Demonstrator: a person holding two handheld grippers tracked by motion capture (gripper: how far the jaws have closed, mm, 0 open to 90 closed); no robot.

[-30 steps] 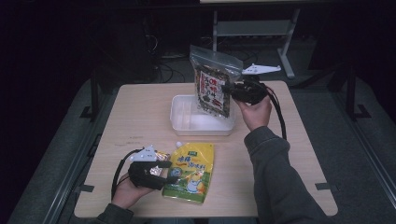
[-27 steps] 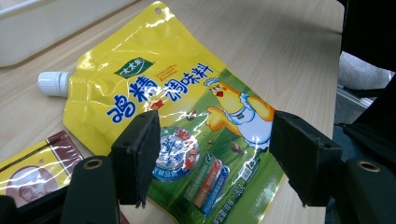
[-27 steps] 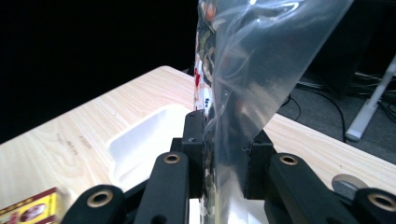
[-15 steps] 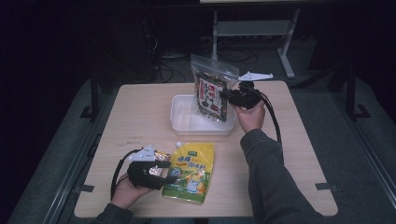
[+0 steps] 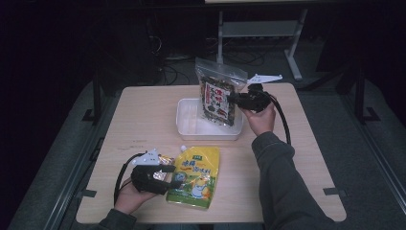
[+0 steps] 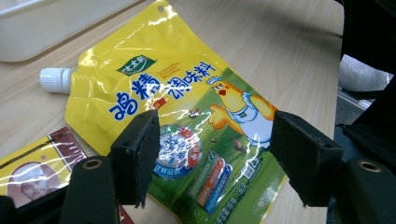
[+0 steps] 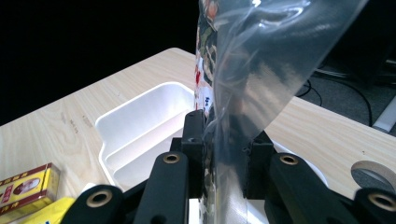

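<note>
At the near edge of the table (image 5: pixel 143 120), the left gripper (image 5: pixel 178 176) rests with jaws wide beside a yellow pouch (image 5: pixel 195 175) with blue Chinese lettering. Farther away, the right gripper (image 5: pixel 231 98) clamps a seaweed bag (image 5: pixel 219 96), upright, long axis vertical, now lowered closer into the white tray (image 5: pixel 191 127).

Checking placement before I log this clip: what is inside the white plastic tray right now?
The clear zip bag of dark snacks stands in the white plastic tray, clamped by the right gripper. The bag hides the tray floor beneath it; the compartments beside it look empty.
</note>
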